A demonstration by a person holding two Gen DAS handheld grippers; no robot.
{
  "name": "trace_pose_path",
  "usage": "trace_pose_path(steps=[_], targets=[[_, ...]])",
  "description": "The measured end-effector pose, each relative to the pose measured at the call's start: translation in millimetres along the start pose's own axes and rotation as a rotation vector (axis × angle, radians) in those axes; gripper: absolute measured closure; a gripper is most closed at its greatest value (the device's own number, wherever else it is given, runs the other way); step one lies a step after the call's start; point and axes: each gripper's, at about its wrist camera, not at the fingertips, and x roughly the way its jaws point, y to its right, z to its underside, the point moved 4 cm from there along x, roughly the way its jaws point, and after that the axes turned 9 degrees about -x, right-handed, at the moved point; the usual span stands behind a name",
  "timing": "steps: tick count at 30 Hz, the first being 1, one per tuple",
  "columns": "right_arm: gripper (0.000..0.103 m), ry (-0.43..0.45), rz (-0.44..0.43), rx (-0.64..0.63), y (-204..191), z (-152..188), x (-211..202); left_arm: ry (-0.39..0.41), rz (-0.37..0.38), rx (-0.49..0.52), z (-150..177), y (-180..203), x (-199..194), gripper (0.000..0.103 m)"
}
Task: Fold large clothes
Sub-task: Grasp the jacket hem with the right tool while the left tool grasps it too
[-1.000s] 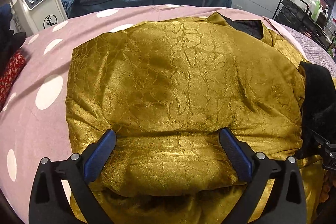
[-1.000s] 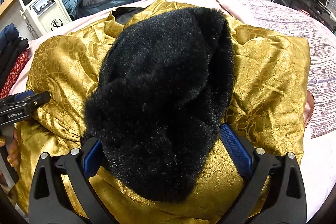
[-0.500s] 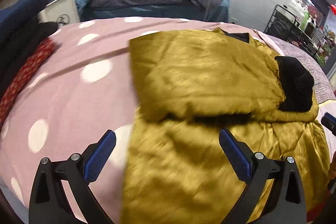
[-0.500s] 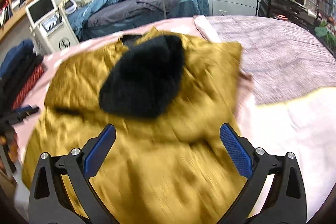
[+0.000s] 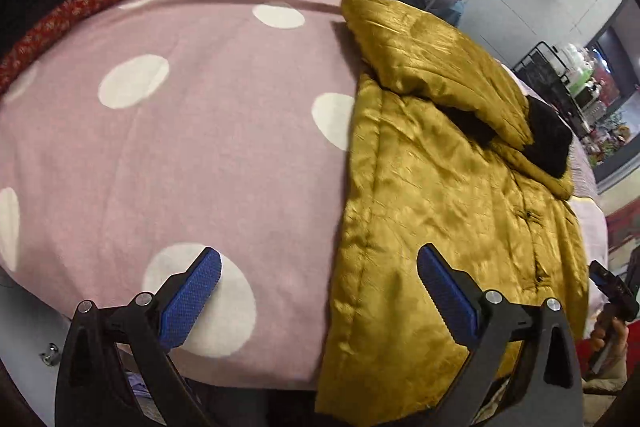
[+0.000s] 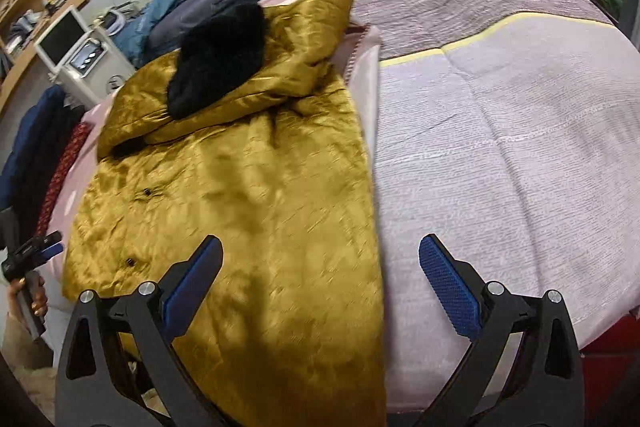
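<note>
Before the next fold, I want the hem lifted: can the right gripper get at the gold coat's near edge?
Probably yes. The right gripper is open just above the gold coat, whose near edge drapes over the bed with nothing covering it.

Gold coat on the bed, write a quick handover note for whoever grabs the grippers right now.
Left gripper: jaws open, empty, over the coat's left edge near the hem.
Right gripper: jaws open, empty, over the coat's right edge.
Coat lies lengthwise on the bed, hem hanging off the near edge.
Done: the top is folded down, black fur trim resting on top.
Left: probably take the hem corners and fold the lower half up, then tidy.
</note>
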Motion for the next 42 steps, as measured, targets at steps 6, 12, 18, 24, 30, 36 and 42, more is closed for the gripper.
trace_pose_path(steps=[6, 12, 18, 24, 30, 36, 42], targets=[[0.022, -0.039, 0.001, -0.052, 2, 21, -13, -0.049, 0.077, 0.072, 19, 12, 6, 0.008], [0.043, -0.114, -0.058, -0.006, 10, 55, -8, -0.1, 0.082, 0.104, 41, 16, 15, 0.03], [0.051, -0.149, -0.08, -0.099, -16, 64, -6, -0.166, 0.079, 0.235, 61, 38, 20, 0.054], [0.078, -0.165, -0.047, -0.093, -13, 64, 0, -0.187, 0.122, 0.206, 54, 38, 21, 0.085], [0.093, -0.105, -0.193, -0.064, -16, 46, -31, -0.195, 0.172, 0.335, 50, 60, -9, 0.093], [0.095, -0.208, -0.251, -0.133, -23, 60, -45, -0.303, 0.226, 0.441, 82, 61, -30, 0.094], [0.095, -0.272, -0.302, -0.101, -24, 83, -38, -0.345, 0.187, 0.38, 108, 51, -10, 0.094]])
